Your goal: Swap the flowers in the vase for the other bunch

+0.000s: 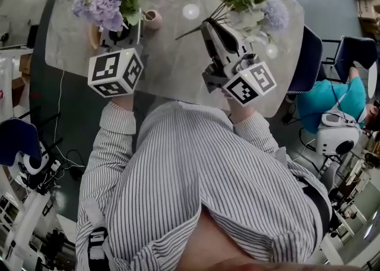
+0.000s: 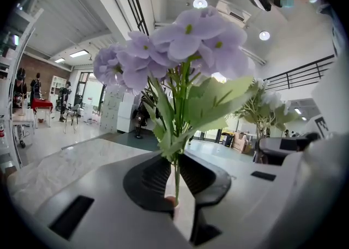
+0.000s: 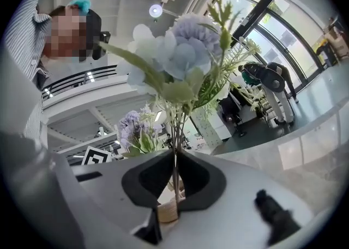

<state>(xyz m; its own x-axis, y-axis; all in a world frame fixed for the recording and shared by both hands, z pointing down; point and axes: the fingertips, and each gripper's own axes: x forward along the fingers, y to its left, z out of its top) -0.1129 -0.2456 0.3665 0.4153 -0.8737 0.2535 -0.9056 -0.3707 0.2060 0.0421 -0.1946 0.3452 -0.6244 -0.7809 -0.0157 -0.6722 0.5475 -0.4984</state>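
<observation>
Lilac blooms crown the bunch [image 2: 180, 40] whose thin green stems the left gripper [image 2: 175, 169] pinches between nearly closed jaws. The right gripper [image 3: 175, 160] likewise clamps the stems of a paler blue-and-white bunch [image 3: 180, 51] mixed with ferny greens. Both bunches hang above the marbled surface [image 1: 172, 68], well apart. What looks like the small tan vase [image 1: 152, 20] stands on the surface between them, nearer the lilac one, and nothing seems to stand in it. Which bunch belongs there I cannot tell. To do the insertion well, I would hold the pinch firm, since such slim stems could swivel. Tip that gripper until the stem ends point down over the mouth, and lower them inside before easing the jaws. The vase looks light and might topple if a stem snags its rim, so hold the other bunch aside over bare surface.
</observation>
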